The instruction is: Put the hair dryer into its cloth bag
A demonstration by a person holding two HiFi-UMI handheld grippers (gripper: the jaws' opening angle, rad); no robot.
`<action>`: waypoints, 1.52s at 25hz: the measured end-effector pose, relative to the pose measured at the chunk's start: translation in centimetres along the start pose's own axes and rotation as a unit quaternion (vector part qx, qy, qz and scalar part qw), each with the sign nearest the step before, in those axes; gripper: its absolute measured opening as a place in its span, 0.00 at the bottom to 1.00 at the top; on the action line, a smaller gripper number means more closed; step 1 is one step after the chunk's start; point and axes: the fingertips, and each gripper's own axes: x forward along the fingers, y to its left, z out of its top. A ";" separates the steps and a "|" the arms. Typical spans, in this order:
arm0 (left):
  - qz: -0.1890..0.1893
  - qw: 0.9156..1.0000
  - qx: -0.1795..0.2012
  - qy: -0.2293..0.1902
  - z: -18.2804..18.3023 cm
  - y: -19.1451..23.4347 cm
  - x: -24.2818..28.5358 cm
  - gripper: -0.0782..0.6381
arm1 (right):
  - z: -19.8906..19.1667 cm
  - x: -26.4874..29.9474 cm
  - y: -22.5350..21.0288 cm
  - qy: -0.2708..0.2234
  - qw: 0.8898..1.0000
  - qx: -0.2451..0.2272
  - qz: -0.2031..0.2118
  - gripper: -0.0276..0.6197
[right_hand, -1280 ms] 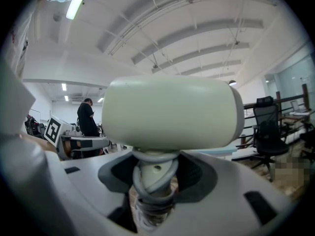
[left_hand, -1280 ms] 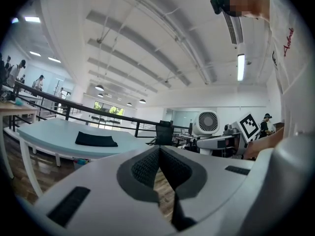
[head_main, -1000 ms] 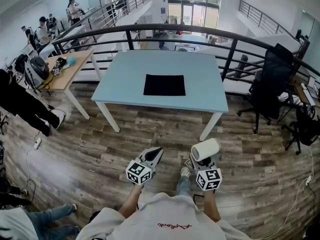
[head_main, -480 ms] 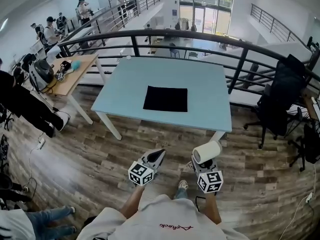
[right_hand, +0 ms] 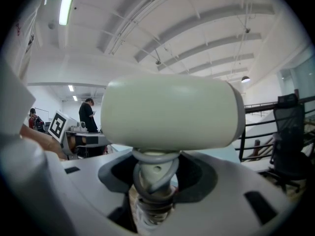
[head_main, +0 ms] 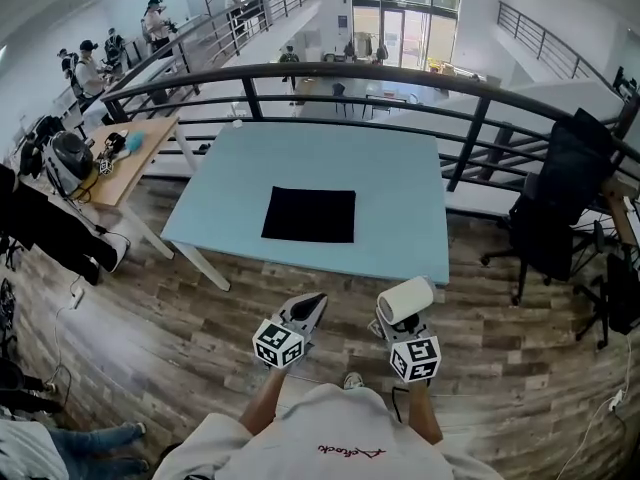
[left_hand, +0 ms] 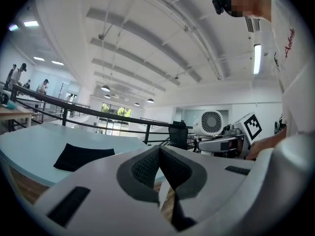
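Pale-blue and bare but for one thing, the desk (head_main: 400, 198) is where this step has to end. The person stands short of its near edge, over the plank floor (head_main: 180, 318).

Next in size is the black cloth bag (head_main: 309, 215). It lies flat about the middle of the desk, a little closer to the near edge than the far one and well away from every corner. From here I cannot tell which side is its mouth, and that should be settled before anything goes in.

The cream hair dryer (head_main: 405, 299) is off the desk, just short of the near edge. Its barrel lies crosswise above the right gripper (head_main: 392, 322), whose jaws pinch the handle. The grey cord (right_hand: 152, 167) is looped round the handle between the jaws. I would keep that grip as it is, so the loops do not spill and catch on the cloth.

The left gripper (head_main: 312, 304) is empty, with its pads pressed together. It will have to spread, pinch only the top layer at the bag's mouth and lift it. The dryer probably goes in best barrel first and low over the desk, with the bag held against the push.
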 end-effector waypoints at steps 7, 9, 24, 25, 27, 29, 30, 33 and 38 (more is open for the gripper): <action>-0.001 1.000 0.003 -0.001 0.8 1.1 5.2 0.12 | 0.7 2.2 -4.3 0.001 1.000 0.001 0.003 0.38; -0.002 1.000 0.003 -0.001 0.8 1.2 6.1 0.12 | 0.7 2.7 -5.2 0.003 1.000 0.000 0.004 0.38; 0.015 1.000 -0.020 0.016 -1.3 3.4 7.1 0.12 | -0.4 5.7 -6.1 0.023 0.999 0.010 0.022 0.38; 0.015 1.000 -0.022 0.016 -1.3 3.7 7.2 0.12 | -0.4 6.0 -6.0 0.024 0.999 0.011 0.022 0.38; 0.012 1.000 -0.024 0.015 -1.3 4.4 7.7 0.12 | -0.3 6.7 -6.1 0.025 0.999 0.010 0.021 0.38; 0.007 1.000 -0.024 0.013 -1.1 5.0 8.4 0.12 | -0.1 7.4 -6.2 0.025 0.999 0.010 0.019 0.38; 0.004 1.000 -0.023 0.012 -0.9 5.4 8.7 0.12 | 0.1 7.8 -6.3 0.025 1.000 0.010 0.017 0.38; -0.005 1.000 -0.022 0.013 -0.5 6.8 9.6 0.12 | 0.5 9.3 -6.7 0.023 1.000 0.011 0.009 0.38; -0.012 1.000 -0.025 0.015 -0.1 10.1 11.5 0.12 | 1.2 12.6 -7.8 0.021 1.000 0.017 -0.003 0.38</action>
